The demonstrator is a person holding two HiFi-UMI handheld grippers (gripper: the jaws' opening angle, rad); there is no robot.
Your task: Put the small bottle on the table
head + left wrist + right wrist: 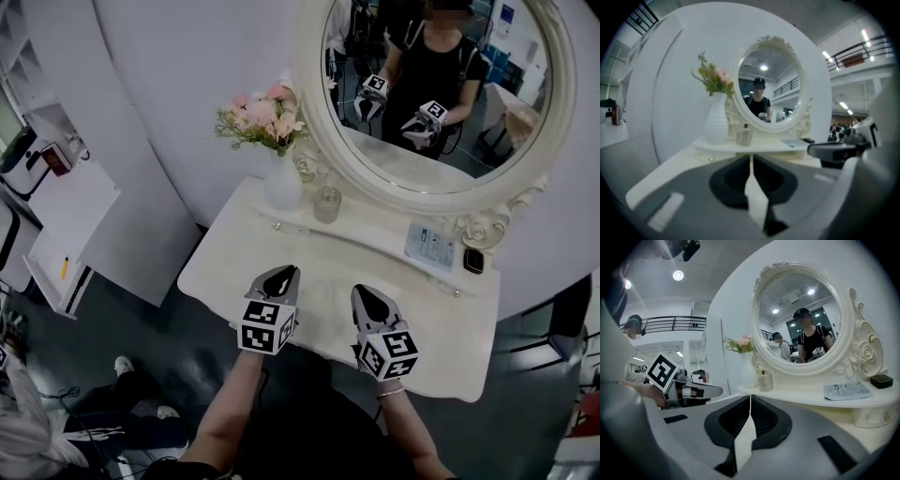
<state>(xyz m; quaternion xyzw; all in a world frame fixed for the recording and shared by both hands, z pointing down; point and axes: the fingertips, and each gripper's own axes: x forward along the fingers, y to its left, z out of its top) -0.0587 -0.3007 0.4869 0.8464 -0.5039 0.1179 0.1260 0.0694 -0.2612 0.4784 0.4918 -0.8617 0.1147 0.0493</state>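
The small clear bottle (327, 203) stands upright on the raised back shelf of the white dressing table (441, 328), just right of a white vase (282, 184). In the left gripper view the bottle (744, 135) is straight ahead, well beyond the jaws. In the right gripper view the bottle (764, 380) is ahead and slightly to the right. My left gripper (281, 273) and right gripper (367, 293) hover side by side over the table's front part. Both are shut with nothing between the jaws. Neither touches the bottle.
A round mirror (441, 84) in an ornate frame backs the shelf. The vase holds pink flowers (262, 114). A printed leaflet (430, 246) and a small black item (473, 261) lie at the shelf's right end. The white wall curves close on the left.
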